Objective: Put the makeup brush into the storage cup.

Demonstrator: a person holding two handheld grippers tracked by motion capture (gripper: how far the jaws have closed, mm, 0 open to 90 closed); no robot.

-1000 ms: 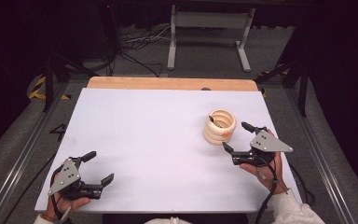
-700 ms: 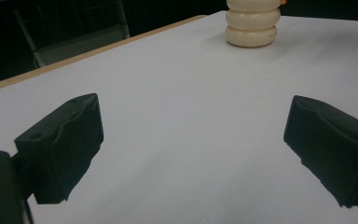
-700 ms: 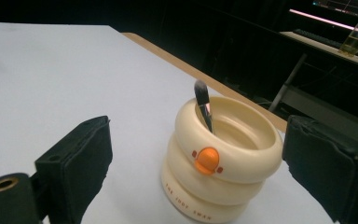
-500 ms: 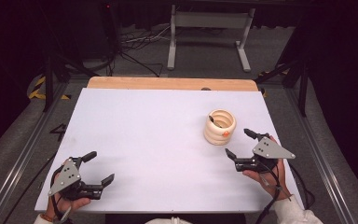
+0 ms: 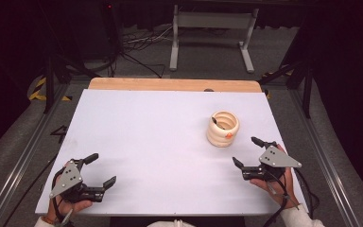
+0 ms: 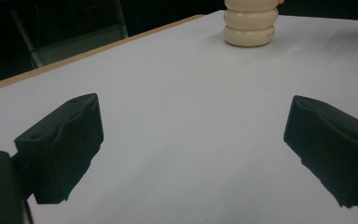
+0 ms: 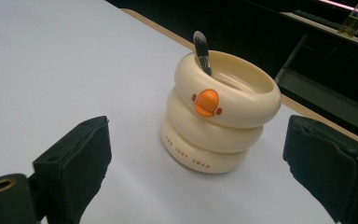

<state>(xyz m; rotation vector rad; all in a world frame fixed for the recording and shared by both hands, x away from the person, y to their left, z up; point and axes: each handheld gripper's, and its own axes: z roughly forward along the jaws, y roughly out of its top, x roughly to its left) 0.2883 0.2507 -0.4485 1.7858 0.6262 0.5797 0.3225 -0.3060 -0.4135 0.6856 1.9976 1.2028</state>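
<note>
High view: cream ringed holder (image 5: 222, 128) upright on the white table (image 5: 160, 142), right of centre, with a dark brush (image 5: 217, 124) standing inside.
Judged as finished or between steps: brush already in the holder, nothing else loose on the table, nothing left to place as far as visible. Right gripper (image 5: 248, 156) near the holder on the person's side, apart from it, jaws spread wide and empty. In the right gripper view, holder (image 7: 221, 112) framed between the 2 black pads (image 7: 74, 158), neither one touching it; orange duck face on the top ring, brush head (image 7: 200, 46) leaning against the inner rim. Left gripper (image 5: 99, 171) well apart at the near left corner, jaws likewise wide open, holding nothing; in the left gripper view, bare table between the pads (image 6: 63, 140), holder (image 6: 251, 23) far off.
</note>
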